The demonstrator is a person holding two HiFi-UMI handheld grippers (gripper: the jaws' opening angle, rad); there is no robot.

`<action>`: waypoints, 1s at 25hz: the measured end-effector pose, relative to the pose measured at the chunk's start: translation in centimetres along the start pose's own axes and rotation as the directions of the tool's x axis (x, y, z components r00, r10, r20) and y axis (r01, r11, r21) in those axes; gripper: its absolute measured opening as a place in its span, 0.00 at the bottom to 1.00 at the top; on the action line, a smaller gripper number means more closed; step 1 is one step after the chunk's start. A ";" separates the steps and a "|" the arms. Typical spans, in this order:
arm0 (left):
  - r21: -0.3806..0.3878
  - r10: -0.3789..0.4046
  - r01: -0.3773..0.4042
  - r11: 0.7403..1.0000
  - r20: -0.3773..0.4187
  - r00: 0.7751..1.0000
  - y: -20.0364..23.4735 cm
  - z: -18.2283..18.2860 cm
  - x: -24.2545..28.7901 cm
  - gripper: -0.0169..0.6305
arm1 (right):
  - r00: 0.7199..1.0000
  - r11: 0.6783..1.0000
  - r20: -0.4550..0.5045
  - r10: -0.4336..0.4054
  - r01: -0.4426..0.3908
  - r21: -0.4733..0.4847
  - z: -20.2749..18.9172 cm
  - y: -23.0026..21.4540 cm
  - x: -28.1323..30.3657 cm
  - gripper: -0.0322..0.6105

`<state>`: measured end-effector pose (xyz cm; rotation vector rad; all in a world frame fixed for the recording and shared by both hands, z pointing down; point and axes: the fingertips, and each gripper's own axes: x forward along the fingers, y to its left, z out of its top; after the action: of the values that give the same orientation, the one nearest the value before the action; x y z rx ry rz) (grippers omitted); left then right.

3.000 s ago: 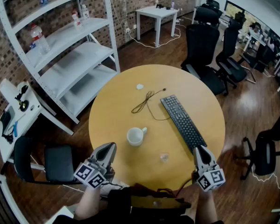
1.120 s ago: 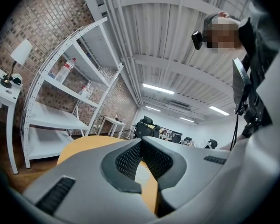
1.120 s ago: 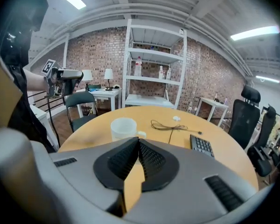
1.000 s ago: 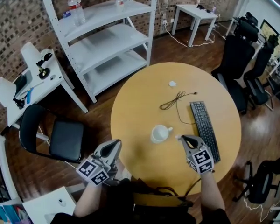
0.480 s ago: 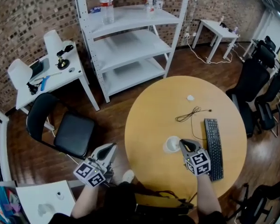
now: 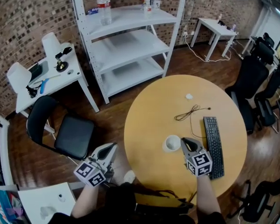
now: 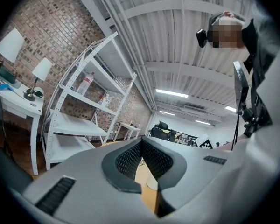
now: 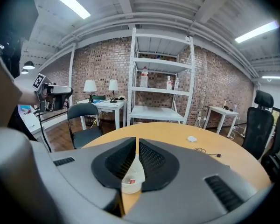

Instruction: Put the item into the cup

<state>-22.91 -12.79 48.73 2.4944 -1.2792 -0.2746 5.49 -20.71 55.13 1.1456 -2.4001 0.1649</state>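
Since three seconds ago my right gripper (image 6: 185,143) has come up from the near edge of the round table (image 6: 149,101) to just beside the white cup (image 6: 171,143). Its jaws pinch narrowly on the small item (image 8: 132,180), white with a red mark. My left gripper (image 6: 110,148) hangs off the table, jaws together on nothing.

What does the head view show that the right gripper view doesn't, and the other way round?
Head view only: the keyboard and the whole cup from above, with the right gripper tipped up against its rim. Right gripper view only: the ceiling lights, and the jaws nearly together with a white shape bearing a red mark in the gap; what it is, I cannot tell. Both: round table, white shelf, cable, black chair.
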 end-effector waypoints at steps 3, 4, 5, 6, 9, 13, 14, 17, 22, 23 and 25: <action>0.013 -0.052 0.052 0.999 -0.015 0.999 -0.8 -0.3 2.0 0.03 | 0.996 0.998 0.078 -0.054 0.051 0.032 0.7 -1.3 -2.4 0.09; 0.022 -0.069 0.069 0.997 -0.017 0.997 -1.0 -0.4 2.6 0.03 | 0.991 0.996 0.109 -0.075 0.070 0.055 1.0 -1.6 -3.4 0.09; 0.027 -0.089 0.089 0.996 -0.020 0.996 -1.2 -0.5 3.2 0.03 | 0.985 0.993 0.144 -0.098 0.087 0.082 1.3 -2.1 -4.6 0.09; 0.030 -0.113 0.113 0.993 -0.026 0.993 -1.7 -0.6 3.9 0.03 | 0.976 0.988 0.180 -0.125 0.105 0.113 1.7 -2.6 -6.1 0.09; 0.026 -0.206 0.207 0.978 -0.048 0.977 -4.4 -0.7 6.4 0.03 | 0.937 0.963 0.268 -0.224 0.170 0.210 2.5 -4.6 -12.1 0.09; 0.042 -0.305 0.308 0.950 -0.063 0.950 -8.2 -0.5 9.5 0.03 | 0.870 0.914 0.329 -0.366 0.270 0.303 1.7 -6.8 -19.8 0.09; 0.049 -0.324 0.327 0.944 -0.065 0.944 -9.0 -0.4 10.2 0.03 | 0.850 0.898 0.337 -0.404 0.299 0.323 1.2 -7.2 -21.4 0.09; 0.070 -0.368 0.372 0.926 -0.068 0.927 -11.0 0.1 11.9 0.03 | 0.789 0.847 0.347 -0.506 0.379 0.373 -0.6 -7.6 -25.9 0.08; 0.047 -0.418 0.424 0.904 -0.101 0.903 -12.8 -0.9 13.5 0.03 | 0.705 0.760 0.324 -0.630 0.474 0.445 -4.3 -7.1 -31.5 0.06; 0.045 -0.423 0.429 0.902 -0.106 0.900 -13.1 -1.2 13.8 0.03 | 0.694 0.744 0.316 -0.647 0.485 0.460 -5.1 -7.0 -32.2 0.06; 0.049 -0.428 0.435 0.899 -0.109 0.897 -13.6 -1.4 14.1 0.03 | 0.678 0.721 0.301 -0.671 0.499 0.482 -6.4 -6.8 -33.2 0.06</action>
<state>-4.10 -16.59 44.66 2.7967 -0.6936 -0.2080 30.86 0.16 44.74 2.3289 -2.2521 0.1284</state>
